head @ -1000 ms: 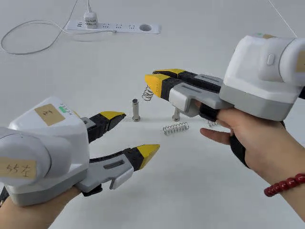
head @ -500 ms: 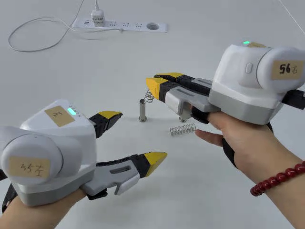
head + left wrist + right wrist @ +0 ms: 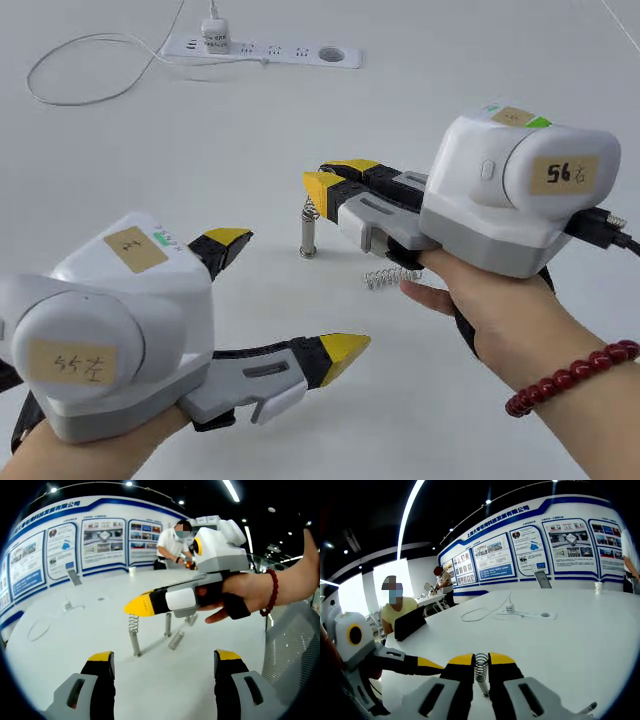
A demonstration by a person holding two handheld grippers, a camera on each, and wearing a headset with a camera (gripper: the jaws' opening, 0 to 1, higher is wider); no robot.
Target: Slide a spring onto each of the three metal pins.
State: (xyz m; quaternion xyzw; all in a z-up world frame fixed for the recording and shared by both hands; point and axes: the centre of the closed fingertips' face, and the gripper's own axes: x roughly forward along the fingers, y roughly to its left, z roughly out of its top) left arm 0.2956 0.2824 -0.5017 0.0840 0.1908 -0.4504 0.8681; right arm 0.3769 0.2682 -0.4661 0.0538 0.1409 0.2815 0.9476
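Observation:
My right gripper (image 3: 320,186) is shut on a small spring (image 3: 310,210) and holds it upright right over a metal pin (image 3: 309,238) that stands on the white table. In the left gripper view the spring (image 3: 133,623) meets the top of that pin (image 3: 135,644), and a second pin (image 3: 168,625) stands behind it. The right gripper view has the spring (image 3: 480,667) pinched between the two yellow tips. A loose spring (image 3: 390,277) lies on the table under the right hand. My left gripper (image 3: 288,296) hovers open at the near left, with nothing between its jaws.
A white power strip (image 3: 270,50) with a plugged-in charger and a looping cable (image 3: 70,70) lies at the table's far edge. In the gripper views, people sit and stand at other tables in the room, well away from the work.
The right gripper has carried the spring from a spot right of the pin to directly above it and slightly lower. The left gripper stays open in about the same place. The head camera shifted.

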